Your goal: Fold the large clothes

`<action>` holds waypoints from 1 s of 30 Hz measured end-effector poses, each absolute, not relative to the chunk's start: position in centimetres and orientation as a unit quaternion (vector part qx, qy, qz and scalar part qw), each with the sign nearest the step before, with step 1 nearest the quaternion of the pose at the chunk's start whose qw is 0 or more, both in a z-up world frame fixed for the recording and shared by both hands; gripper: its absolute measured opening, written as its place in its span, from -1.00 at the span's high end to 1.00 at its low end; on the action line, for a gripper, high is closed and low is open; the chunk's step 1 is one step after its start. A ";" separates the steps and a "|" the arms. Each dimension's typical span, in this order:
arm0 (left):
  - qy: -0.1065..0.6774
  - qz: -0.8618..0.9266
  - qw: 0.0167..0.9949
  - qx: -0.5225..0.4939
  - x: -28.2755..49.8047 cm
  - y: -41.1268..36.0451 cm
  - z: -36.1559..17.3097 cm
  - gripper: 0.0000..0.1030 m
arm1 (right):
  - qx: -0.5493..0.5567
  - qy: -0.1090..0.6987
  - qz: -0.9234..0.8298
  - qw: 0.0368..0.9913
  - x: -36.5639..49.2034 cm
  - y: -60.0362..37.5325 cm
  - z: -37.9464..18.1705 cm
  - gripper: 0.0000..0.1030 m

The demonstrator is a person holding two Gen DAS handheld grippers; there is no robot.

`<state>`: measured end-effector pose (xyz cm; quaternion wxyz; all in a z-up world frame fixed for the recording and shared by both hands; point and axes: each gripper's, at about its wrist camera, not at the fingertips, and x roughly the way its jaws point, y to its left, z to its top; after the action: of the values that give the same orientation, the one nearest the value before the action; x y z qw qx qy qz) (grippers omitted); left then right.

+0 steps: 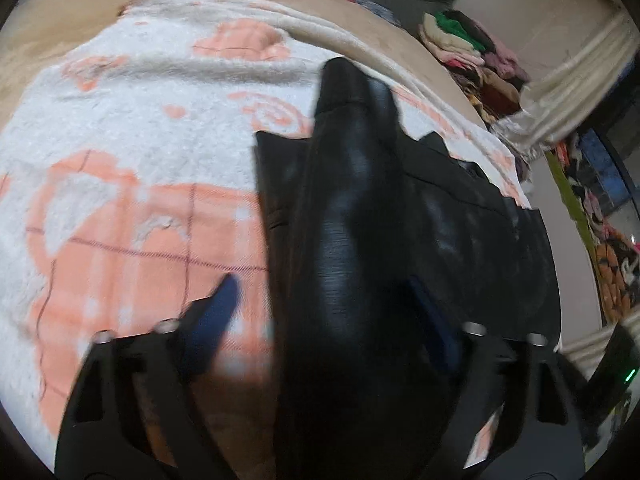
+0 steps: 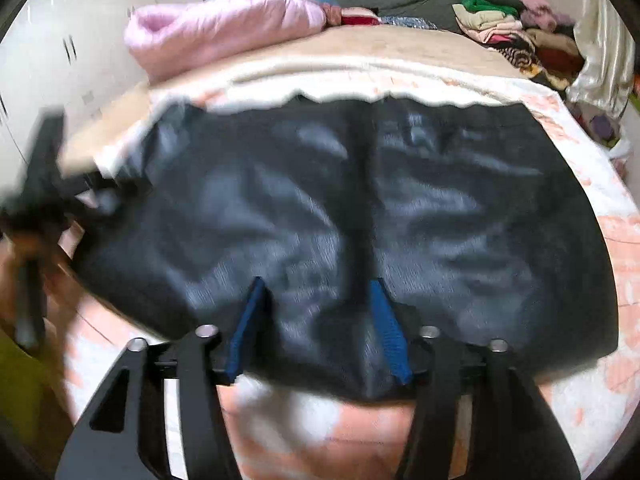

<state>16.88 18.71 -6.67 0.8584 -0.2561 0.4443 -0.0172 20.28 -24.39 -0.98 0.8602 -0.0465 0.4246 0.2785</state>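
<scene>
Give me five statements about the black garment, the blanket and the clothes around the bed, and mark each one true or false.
1. The black garment lies on a white and peach blanket. True.
2. A green puffy jacket lies at the far end of the bed. False: the puffy jacket there is pink.
3. A pile of mixed clothes sits at the far right corner of the bed. True.
4. The pads of the right hand-held gripper are red. False: they are blue.
5. The black garment is already folded into a small square. False: in the right wrist view it lies spread wide across the blanket.
</scene>
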 end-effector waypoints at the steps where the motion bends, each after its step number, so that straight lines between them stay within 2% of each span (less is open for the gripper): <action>1: 0.445 -0.028 0.858 -0.256 17.0 18.4 -6.6 -0.01 | -0.036 0.419 0.278 0.863 20.9 -24.4 -0.3 0.30; 8: 0.436 -0.040 0.863 -0.253 16.4 18.1 -6.6 0.11 | -0.046 0.420 0.250 0.871 28.7 -19.0 1.8 0.47; 13: 0.436 -0.050 0.862 -0.253 16.3 18.6 -6.5 0.09 | -0.100 0.485 0.217 0.841 33.0 -16.2 -2.3 0.45; 15: 0.439 -0.052 0.859 -0.257 16.6 19.0 -6.5 -0.05 | -0.109 0.480 0.217 0.843 33.0 -16.1 -3.1 0.45; 16: 0.440 -0.050 0.858 -0.261 16.8 19.3 -6.5 -0.23 | -0.106 0.479 0.218 0.844 33.0 -16.2 -3.1 0.45; 17: 0.442 -0.048 0.856 -0.264 17.1 19.5 -6.6 -0.31 | -0.102 0.479 0.220 0.844 33.0 -16.4 -3.1 0.45; 21: 0.451 -0.052 0.849 -0.269 18.2 20.2 -6.4 -0.33 | -0.094 0.469 0.231 0.847 32.7 -17.0 -2.8 0.44; 23: 0.454 -0.048 0.848 -0.270 18.7 20.5 -6.2 -0.40 | -0.101 0.436 0.259 0.856 30.5 -17.4 -0.9 0.42; 25: 0.458 -0.047 0.848 -0.265 19.0 20.6 -6.1 -0.47 | -0.101 0.390 0.307 0.862 27.0 -17.2 1.2 0.28; 26: 0.460 -0.047 0.847 -0.261 19.2 20.6 -6.1 -0.49 | -0.106 0.367 0.337 0.861 24.6 -17.0 2.1 -0.09; 27: 0.462 -0.046 0.846 -0.260 19.5 20.7 -6.1 -0.50 | -0.112 0.352 0.361 0.857 22.9 -16.8 2.6 -0.35; 30: 0.468 -0.049 0.841 -0.267 20.2 21.1 -6.3 -0.51 | -0.162 0.312 0.414 0.840 17.3 -15.4 2.6 -0.37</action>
<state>20.15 21.11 -6.26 0.8408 -0.2672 0.4682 -0.0491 17.30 -15.36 2.62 0.8396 -0.1624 0.3124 0.4135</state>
